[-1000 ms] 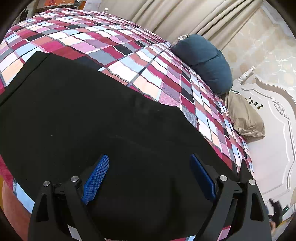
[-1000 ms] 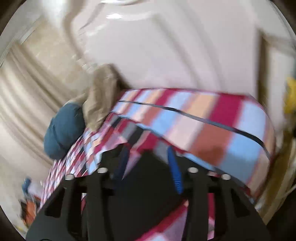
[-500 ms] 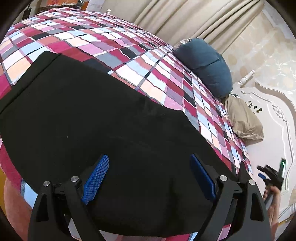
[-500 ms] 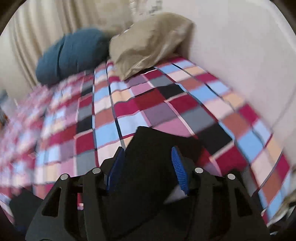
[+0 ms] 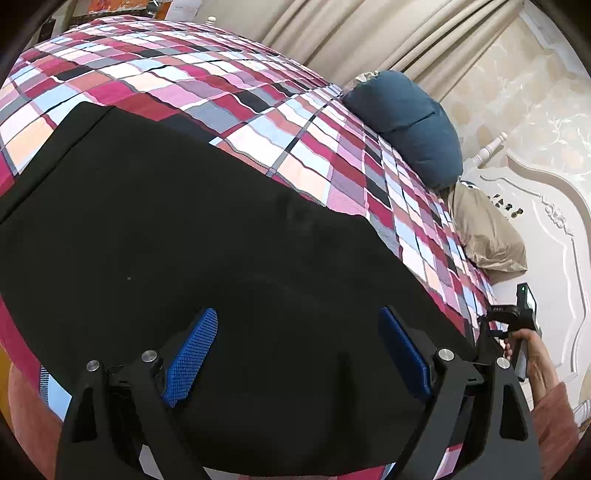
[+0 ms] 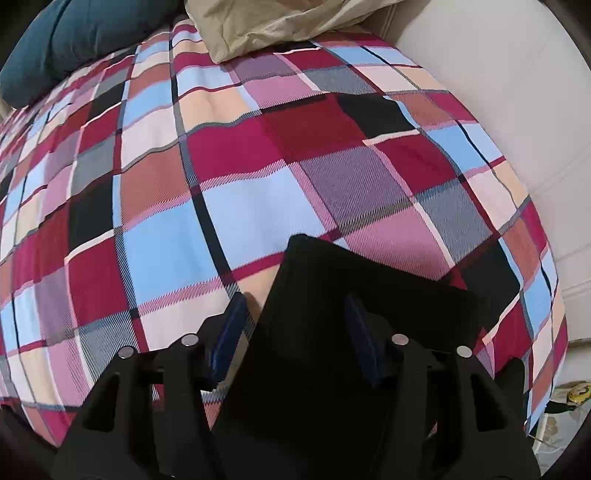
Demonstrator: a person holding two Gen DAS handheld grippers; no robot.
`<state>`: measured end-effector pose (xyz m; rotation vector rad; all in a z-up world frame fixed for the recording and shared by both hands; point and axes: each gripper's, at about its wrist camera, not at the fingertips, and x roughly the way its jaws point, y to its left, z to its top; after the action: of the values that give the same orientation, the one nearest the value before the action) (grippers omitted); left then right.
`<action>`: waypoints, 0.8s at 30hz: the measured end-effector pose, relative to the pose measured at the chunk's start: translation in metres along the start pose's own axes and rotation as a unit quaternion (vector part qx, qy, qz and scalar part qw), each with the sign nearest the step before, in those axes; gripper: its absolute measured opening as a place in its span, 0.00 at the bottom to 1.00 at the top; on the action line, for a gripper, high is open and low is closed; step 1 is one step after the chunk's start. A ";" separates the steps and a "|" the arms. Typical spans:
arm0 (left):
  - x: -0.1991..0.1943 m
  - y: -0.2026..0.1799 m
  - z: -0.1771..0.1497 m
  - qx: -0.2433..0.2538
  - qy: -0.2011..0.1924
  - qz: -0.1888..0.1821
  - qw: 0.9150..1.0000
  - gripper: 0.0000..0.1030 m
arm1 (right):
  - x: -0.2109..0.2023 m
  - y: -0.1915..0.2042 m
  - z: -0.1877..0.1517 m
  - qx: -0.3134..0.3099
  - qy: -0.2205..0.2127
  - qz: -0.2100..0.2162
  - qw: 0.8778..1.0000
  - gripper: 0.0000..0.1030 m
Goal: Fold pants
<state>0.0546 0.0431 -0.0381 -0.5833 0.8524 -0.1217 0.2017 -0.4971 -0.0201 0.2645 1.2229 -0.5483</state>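
Black pants (image 5: 184,240) lie spread flat on the plaid bedspread (image 5: 221,92), filling most of the left wrist view. My left gripper (image 5: 297,347) is open just above the pants near their front edge, holding nothing. In the right wrist view one end of the pants (image 6: 369,295) lies on the bedspread (image 6: 221,184). My right gripper (image 6: 295,332) is open with its blue pads either side of that end. The right gripper and the hand holding it also show in the left wrist view (image 5: 513,321) at the bed's right side.
A dark blue pillow (image 5: 410,122) and a tan pillow (image 5: 487,236) lie at the head of the bed, by the white headboard (image 5: 546,229). Beige curtains (image 5: 369,37) hang behind. Both pillows show in the right wrist view: blue (image 6: 74,40), tan (image 6: 280,22).
My right gripper swung from facing the headboard down low over the bed at the pants' end. My left gripper has pulled back slightly, so more of the bedspread shows.
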 end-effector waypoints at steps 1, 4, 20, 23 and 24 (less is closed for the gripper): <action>0.000 0.000 0.000 0.001 0.000 0.001 1.000 0.85 | 0.001 0.002 0.002 0.000 0.001 -0.004 1.000 0.55; 0.001 -0.001 0.000 0.006 0.000 0.005 1.000 0.85 | 0.006 0.004 0.007 0.003 0.007 -0.011 1.000 0.54; 0.004 -0.007 -0.005 0.025 -0.005 0.026 0.999 0.85 | -0.094 -0.134 -0.086 0.136 -0.180 0.206 0.952 0.06; 0.004 -0.009 -0.005 0.027 -0.006 0.031 0.999 0.85 | -0.109 -0.178 -0.125 0.177 -0.213 0.225 0.934 0.06; 0.004 -0.009 -0.005 0.027 -0.007 0.033 0.999 0.85 | -0.109 -0.193 -0.137 0.193 -0.219 0.228 0.929 0.06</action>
<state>0.0547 0.0318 -0.0391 -0.5050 0.8521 -0.0799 -0.0381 -0.5666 0.0557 0.7014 0.5796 -0.4037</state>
